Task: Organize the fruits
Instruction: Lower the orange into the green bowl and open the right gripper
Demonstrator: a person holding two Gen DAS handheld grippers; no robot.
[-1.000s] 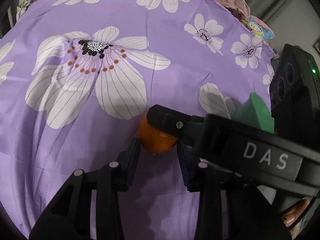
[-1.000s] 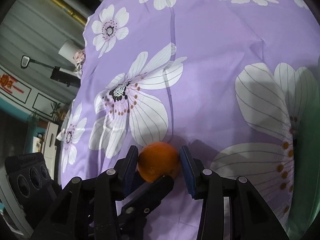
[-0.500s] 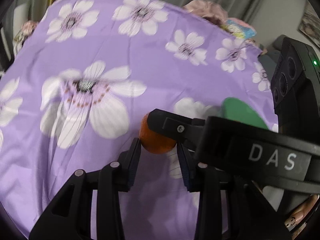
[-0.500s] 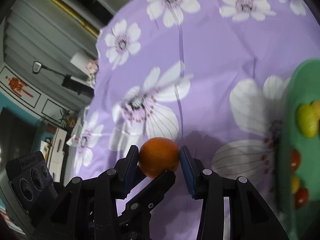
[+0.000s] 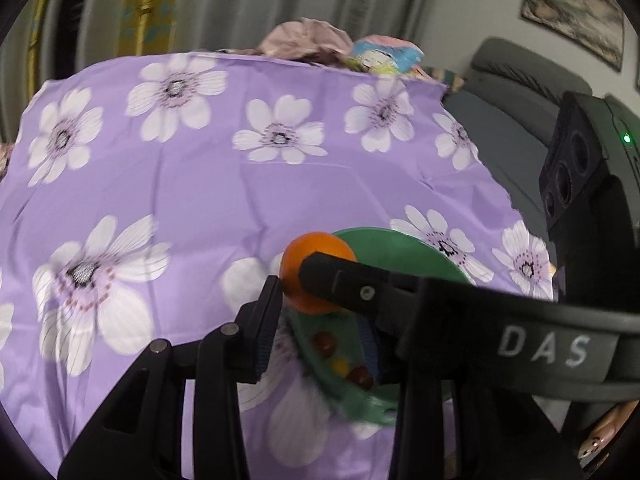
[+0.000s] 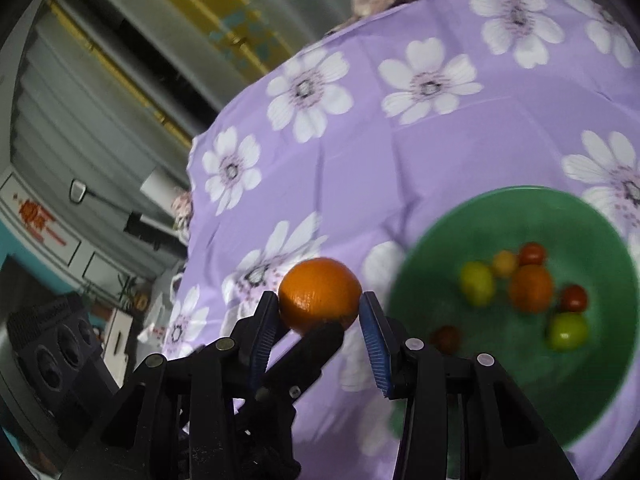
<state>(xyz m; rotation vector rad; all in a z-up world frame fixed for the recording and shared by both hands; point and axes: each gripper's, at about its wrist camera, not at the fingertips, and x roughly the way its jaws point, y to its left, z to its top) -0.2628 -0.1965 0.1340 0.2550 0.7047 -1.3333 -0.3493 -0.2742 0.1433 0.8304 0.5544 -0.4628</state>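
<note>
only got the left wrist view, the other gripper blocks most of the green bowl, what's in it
observer: The green bowl holds a second orange among small red and green fruits.
operator: is the orange i see gripped by the right fingers
observer: Yes, the right gripper has the held orange between both blue pads.
operator: is it over the bowl
observer: Not in the right wrist view: it shows left of the bowl's rim, against the purple cloth.

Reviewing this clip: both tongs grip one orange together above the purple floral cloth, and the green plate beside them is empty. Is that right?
Not quite. The green plate is not empty: the right wrist view shows a second orange and several small red, yellow and green fruits on it. The rest holds: both tongs, left and right, grip one orange above the purple floral cloth.
</note>
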